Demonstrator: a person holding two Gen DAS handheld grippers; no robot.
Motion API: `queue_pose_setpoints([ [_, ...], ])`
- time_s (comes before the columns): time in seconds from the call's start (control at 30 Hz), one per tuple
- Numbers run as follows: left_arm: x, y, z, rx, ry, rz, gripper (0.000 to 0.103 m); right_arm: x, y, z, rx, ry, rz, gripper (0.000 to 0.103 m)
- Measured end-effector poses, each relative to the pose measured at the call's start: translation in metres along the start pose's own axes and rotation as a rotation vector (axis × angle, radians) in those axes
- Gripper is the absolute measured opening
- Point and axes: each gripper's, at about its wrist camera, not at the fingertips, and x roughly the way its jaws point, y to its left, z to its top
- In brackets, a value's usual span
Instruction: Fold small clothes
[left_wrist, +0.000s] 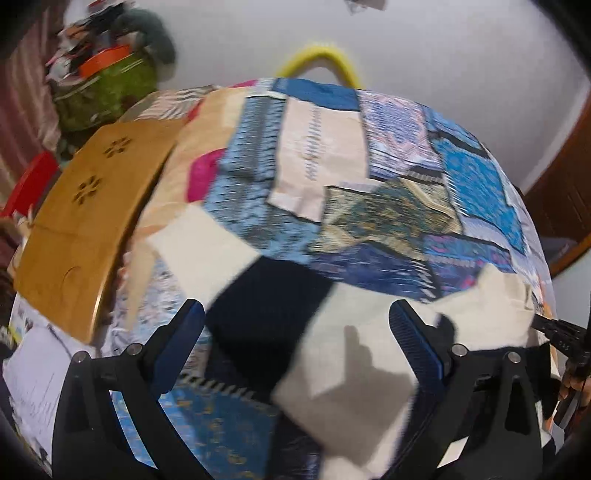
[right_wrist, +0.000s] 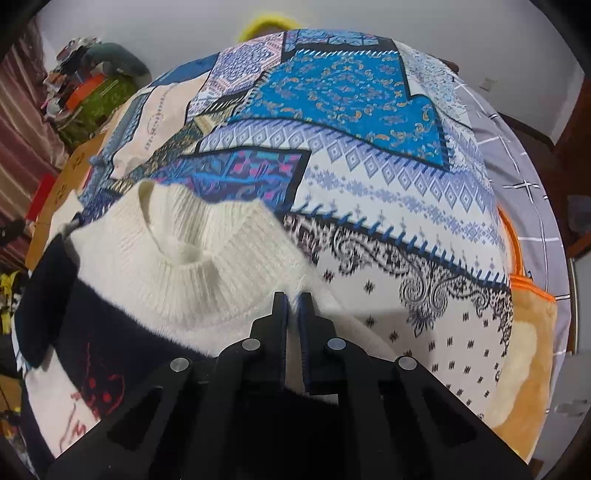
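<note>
White-and-navy knit sweater (right_wrist: 155, 280) lies spread on a patchwork bedspread (right_wrist: 369, 184) printed in blue, white and black. Ribbed collar (right_wrist: 207, 240) faces up, navy band across the chest below it, red marks on the white part lower down.

Right gripper (right_wrist: 293, 301) — fingers pinched together on a fold of the white knit at the shoulder, just right of the collar. Fabric shows between the pads.

Left gripper (left_wrist: 295, 317) — fingers wide apart above the sweater, nothing between them; the view is motion-blurred. White and navy panels of the garment lie under the gap.

At the left edge of the bed, an orange-brown board (left_wrist: 85, 206) with cut-out flower shapes. Beyond it a green bag (left_wrist: 103, 92) with clutter on top. Yellow curved object (left_wrist: 321, 59) behind the far bed edge, against the pale wall.
</note>
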Motion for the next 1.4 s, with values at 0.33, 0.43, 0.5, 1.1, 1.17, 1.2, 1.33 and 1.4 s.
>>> queue_pose_setpoints([
  [0.33,0.024,0.062,-0.009,-0.128,0.069,0.051,0.101,0.012,0.003,0.019,0.012,-0.016,-0.033,0.005],
  [0.43,0.036,0.068,-0.014,-0.152,0.099,0.046,0.101,0.014,0.002,0.022,0.016,-0.016,-0.038,0.005],
  [0.5,0.042,0.07,-0.016,-0.168,0.116,0.033,0.092,0.014,0.002,0.024,0.02,-0.019,-0.042,0.005],
  [1.1,0.084,0.07,-0.007,-0.205,0.143,0.109,0.041,-0.036,0.006,0.008,0.018,-0.066,0.032,0.015],
  [1.17,0.087,0.065,-0.006,-0.17,0.147,0.145,0.024,-0.042,0.005,0.005,0.019,-0.076,0.034,0.021],
  [1.2,0.087,0.063,-0.006,-0.16,0.145,0.15,0.019,-0.045,0.006,0.003,0.017,-0.081,0.033,0.022],
  [1.33,0.08,0.056,-0.008,-0.151,0.126,0.136,0.007,-0.058,0.007,-0.006,-0.006,-0.099,0.01,0.022],
  [1.4,0.072,0.054,-0.008,-0.149,0.115,0.121,0.007,-0.063,0.005,-0.01,-0.001,-0.098,0.01,0.022],
])
